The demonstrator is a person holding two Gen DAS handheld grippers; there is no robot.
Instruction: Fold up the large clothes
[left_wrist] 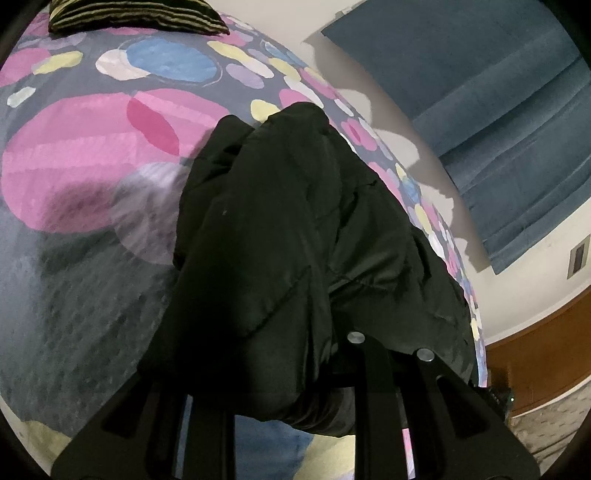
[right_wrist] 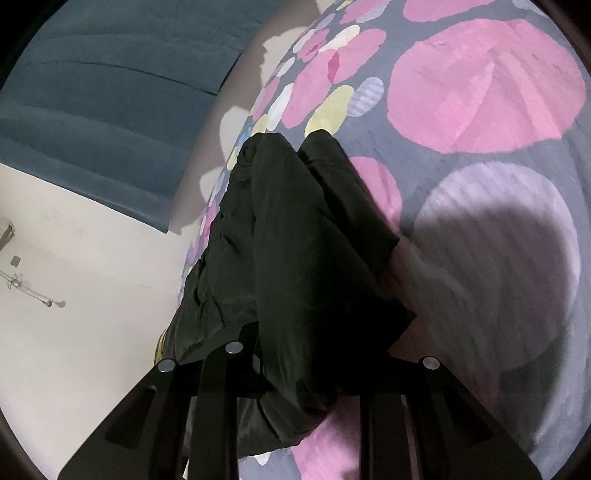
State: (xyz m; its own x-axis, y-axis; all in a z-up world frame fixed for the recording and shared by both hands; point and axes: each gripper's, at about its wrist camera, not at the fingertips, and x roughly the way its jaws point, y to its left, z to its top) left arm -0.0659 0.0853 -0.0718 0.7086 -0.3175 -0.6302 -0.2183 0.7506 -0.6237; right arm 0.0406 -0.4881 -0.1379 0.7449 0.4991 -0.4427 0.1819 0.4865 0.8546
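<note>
Left wrist view: my left gripper has its jaws narrowed on a bunched edge of the black garment, which trails away over the bed. To fold it well I should keep both corners level and taut.

Right wrist view: my right gripper likewise pinches the garment's slick, faintly glossy, creased fabric; the bed cover is matte, printed with rounded blotches.

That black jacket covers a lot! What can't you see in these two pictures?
- Left claw: tips hidden under the black jacket, left wrist view.
- Right claw: tips buried in the jacket, right wrist view.
- Jacket's shape: bunched, near end cut off by the claws.
- Striped cushion: cut by top edge.
</note>
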